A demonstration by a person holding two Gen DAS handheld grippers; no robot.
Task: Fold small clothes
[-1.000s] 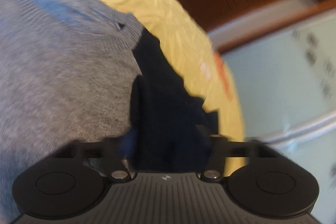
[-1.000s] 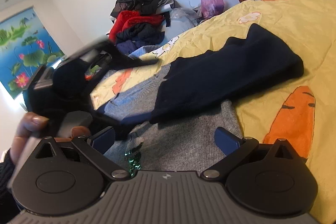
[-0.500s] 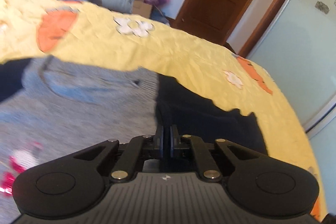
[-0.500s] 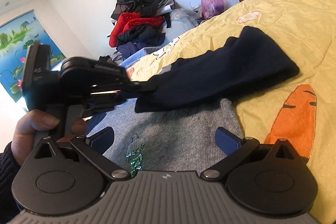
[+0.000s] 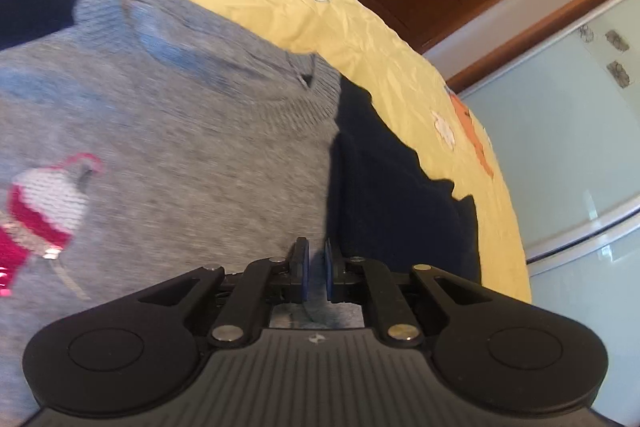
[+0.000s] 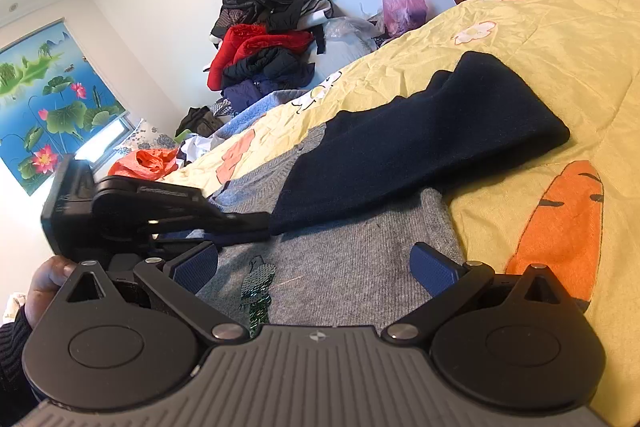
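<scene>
Left tongs (image 6: 256,223) together, right tongs (image 6: 316,267) apart above grey sweater (image 6: 360,259).

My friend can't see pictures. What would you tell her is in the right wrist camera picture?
A gray sweater lies on a yellow bedspread printed with carrots, and its dark navy sleeve is folded across it. The left gripper, held in a hand, is at the sleeve's end, while the right gripper hangs open above the sweater. Clothes are piled against the far wall.

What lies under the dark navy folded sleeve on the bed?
Under the dark navy knitted sleeve lies the grey knitted sweater's body, then the yellow carrot-print bedsheet. The covered part of the sweater stays hidden.
</scene>
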